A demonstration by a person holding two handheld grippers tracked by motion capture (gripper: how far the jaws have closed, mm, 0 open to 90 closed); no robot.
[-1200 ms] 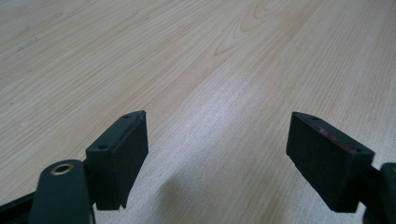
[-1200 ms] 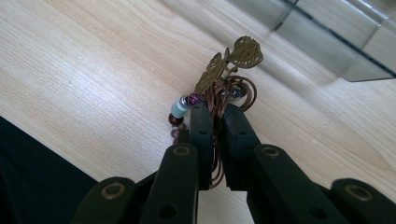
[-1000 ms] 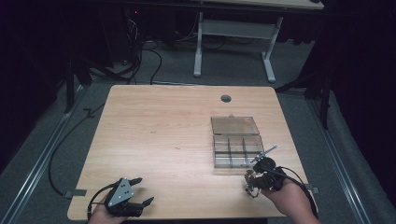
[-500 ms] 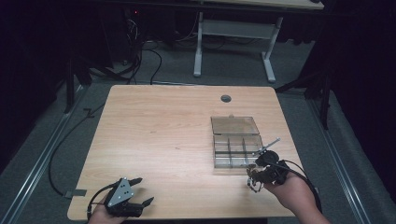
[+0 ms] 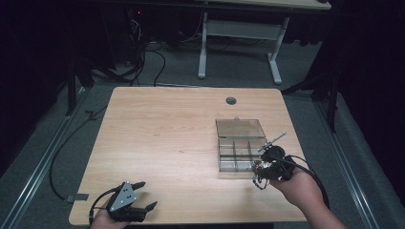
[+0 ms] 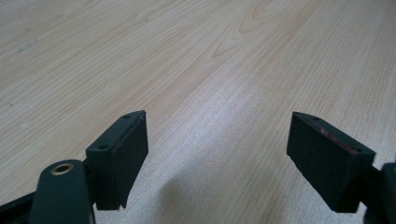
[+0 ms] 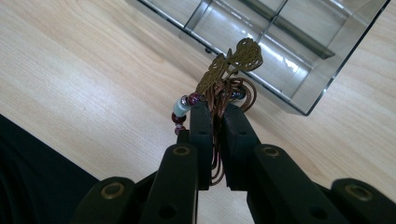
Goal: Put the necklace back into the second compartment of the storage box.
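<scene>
Right gripper view: my right gripper (image 7: 215,116) clamps a beaded bracelet (image 7: 223,79) beside the clear compartment box (image 7: 299,60). My left gripper (image 6: 217,154) rests wide apart.

Wooden table top (image 5: 167,143): you work on pale beige wood with fine brown grain lines and a dark round hole near the far edge.
Clear plastic compartment box (image 5: 241,151): you see it colourless, with greyish dividers and pale glints.
Beaded cord bracelet (image 7: 219,88): you hold brown cord, a brassy gold filigree charm, dark red beads and one pale blue-green bead.
Right gripper (image 7: 215,114): your jaws are matt black.
Left gripper (image 5: 142,195): your jaws are black; its three-cornered plate is grey.
Floor (image 5: 62,143): dark grey carpet.
</scene>
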